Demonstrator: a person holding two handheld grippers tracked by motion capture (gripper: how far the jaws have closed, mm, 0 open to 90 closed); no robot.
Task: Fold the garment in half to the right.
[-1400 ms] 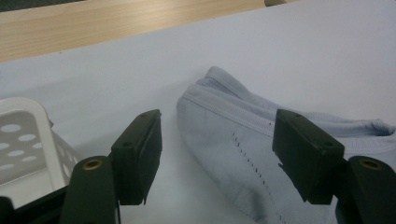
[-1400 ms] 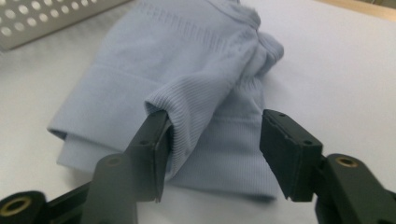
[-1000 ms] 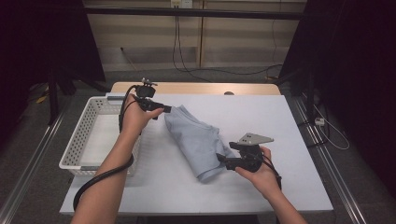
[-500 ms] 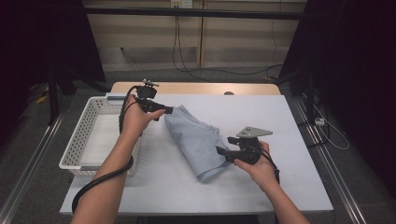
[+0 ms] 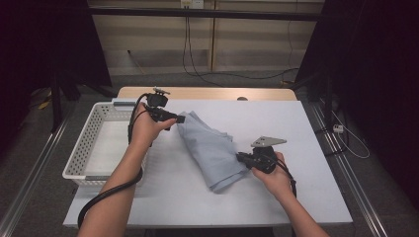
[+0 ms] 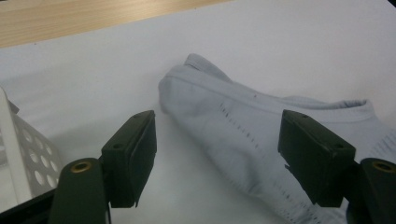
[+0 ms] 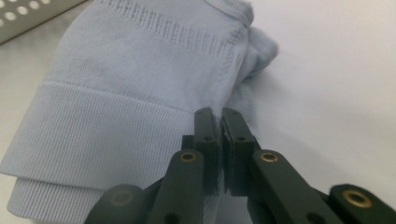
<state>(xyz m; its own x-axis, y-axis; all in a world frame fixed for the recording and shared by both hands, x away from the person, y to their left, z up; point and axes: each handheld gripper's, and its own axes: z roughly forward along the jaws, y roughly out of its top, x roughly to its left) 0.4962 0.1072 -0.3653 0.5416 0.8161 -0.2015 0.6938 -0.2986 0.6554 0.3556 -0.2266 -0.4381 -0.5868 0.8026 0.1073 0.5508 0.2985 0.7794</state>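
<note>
We see a folded pale blue garment (image 5: 212, 150) lying on the white table (image 5: 306, 148), its length running from about ten o'clock toward five o'clock of the high view. Our left gripper (image 5: 179, 119) sits at the garment's ten o'clock end, its jaws spread wide. In the left gripper view the cloth (image 6: 261, 140) lies on the table beyond and between the two open pads (image 6: 135, 154), and we cannot tell that either pad touches it.

Our right gripper (image 5: 241, 158) is at the garment's ribbed hem, at about four o'clock of the cloth. Its jaws have just been closing, and in the right gripper view they now stand pressed together right at the hem's edge (image 7: 107, 140); whether a fold of fabric is pinched between them we cannot tell.

A white perforated basket (image 5: 81, 153) stands at nine o'clock of the garment, just beside the left forearm.
</note>
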